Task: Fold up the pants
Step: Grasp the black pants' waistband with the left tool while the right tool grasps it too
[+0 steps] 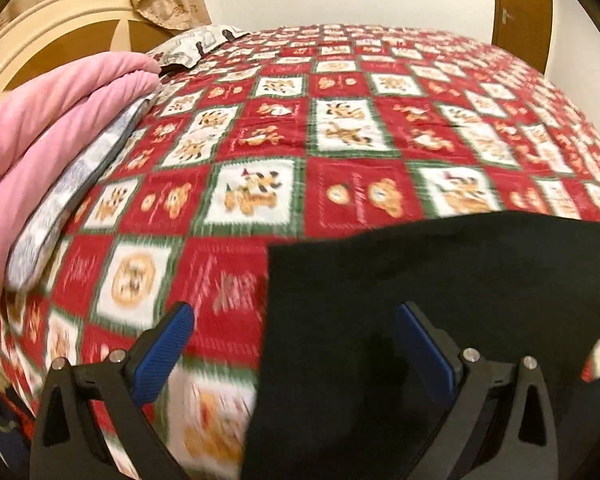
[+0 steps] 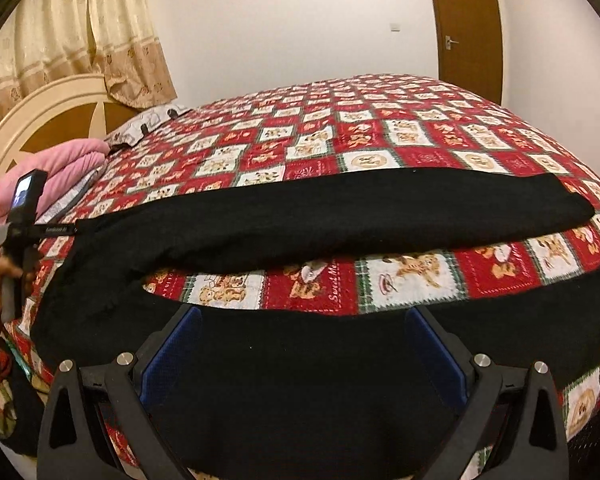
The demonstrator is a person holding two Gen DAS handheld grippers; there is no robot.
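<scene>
Black pants [image 2: 332,216] lie spread on the red patterned bedspread, both legs running to the right with a gap of bedspread between them. My right gripper [image 2: 303,316] is open just above the nearer leg, nothing between its blue pads [image 2: 174,354]. In the left wrist view the waist end of the pants [image 1: 440,280] fills the lower right. My left gripper [image 1: 294,318] is open at the fabric's left edge: the right pad [image 1: 422,350] is over the cloth, the left pad [image 1: 164,356] over the bedspread. The left gripper's handle [image 2: 20,216] shows at the far left, held by a hand.
A folded pink blanket [image 1: 48,128] lies on a grey patterned pillow [image 1: 72,184] at the left by the cream headboard [image 2: 36,120]. Beige curtains [image 2: 84,28] hang behind. A brown door [image 2: 468,32] stands at the back right. The bedspread [image 1: 340,132] stretches wide beyond the pants.
</scene>
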